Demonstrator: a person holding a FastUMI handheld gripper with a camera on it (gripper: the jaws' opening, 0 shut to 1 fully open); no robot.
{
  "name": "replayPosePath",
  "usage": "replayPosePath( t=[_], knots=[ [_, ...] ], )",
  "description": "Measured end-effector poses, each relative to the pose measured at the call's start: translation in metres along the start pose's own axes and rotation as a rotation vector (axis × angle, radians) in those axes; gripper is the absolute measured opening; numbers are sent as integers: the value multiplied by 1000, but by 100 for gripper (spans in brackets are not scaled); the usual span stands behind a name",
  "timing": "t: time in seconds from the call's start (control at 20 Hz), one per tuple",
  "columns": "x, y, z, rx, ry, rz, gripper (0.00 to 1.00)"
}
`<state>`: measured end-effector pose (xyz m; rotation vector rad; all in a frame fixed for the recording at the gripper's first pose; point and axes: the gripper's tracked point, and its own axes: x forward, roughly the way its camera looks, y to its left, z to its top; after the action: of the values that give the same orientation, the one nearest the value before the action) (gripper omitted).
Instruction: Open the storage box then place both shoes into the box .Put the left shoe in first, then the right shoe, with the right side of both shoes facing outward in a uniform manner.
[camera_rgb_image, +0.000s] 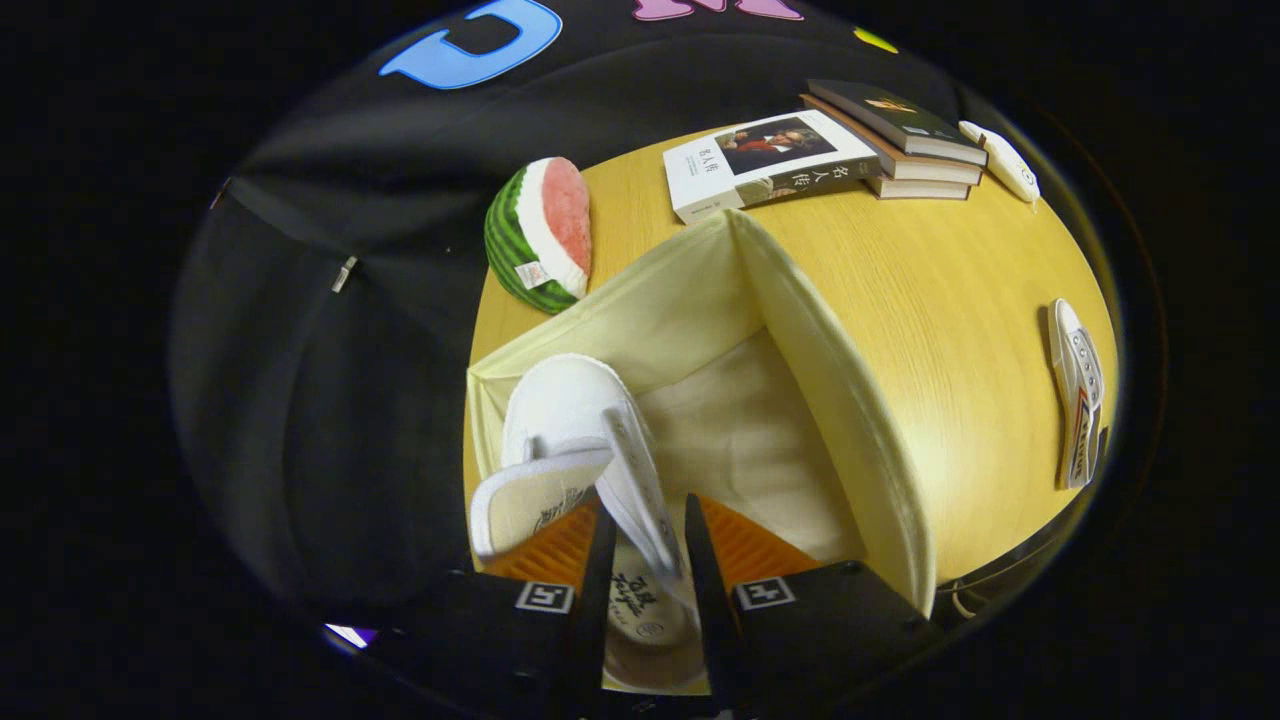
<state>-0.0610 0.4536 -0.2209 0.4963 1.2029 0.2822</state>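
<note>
Shoe in my grip: a white shoe (590, 440) sits between my fingers, toe pointing away from me, its side wall pinched between them.
My gripper (645, 560): nearly closed, both fingers pressing on the shoe's side wall near the opening; the printed insole shows just below them.
Where the shoe is: inside the open storage box (850, 420), close to the box's left wall, toe towards the far corner.
Box: pale cream fabric, open at the top, its bottom bare to the right of the shoe; it stands on a wooden table (960, 300).
Second shoe (1078, 390): white, lying on the table well apart from the box, off to the right.
Watermelon slice toy (540, 235): on the table just beyond the box's far left corner.
Books (770, 160): one white book beyond the box, a small stack (900, 140) beside it.
Remote control (1000, 160): white, just right of the stack.
</note>
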Motion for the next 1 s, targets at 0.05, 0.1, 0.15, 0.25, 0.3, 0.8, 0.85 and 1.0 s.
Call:
replayPosePath(
  t=[0.05,0.1,0.15,0.25,0.3,0.8,0.85,1.0],
  knots=[
    [-2,-4,2,-1,-6,6,55],
    [-2,0,4,15,-12,38,66],
    [-1,7,1,34,-6,73,83],
    [-17,10,4,39,1,106,99],
    [-20,13,4,37,-2,121,99],
    [-108,12,39,-139,-173,259,99],
    [-121,5,47,-159,-203,267,99],
    [-155,-30,67,-216,-287,268,99]
  ],
)
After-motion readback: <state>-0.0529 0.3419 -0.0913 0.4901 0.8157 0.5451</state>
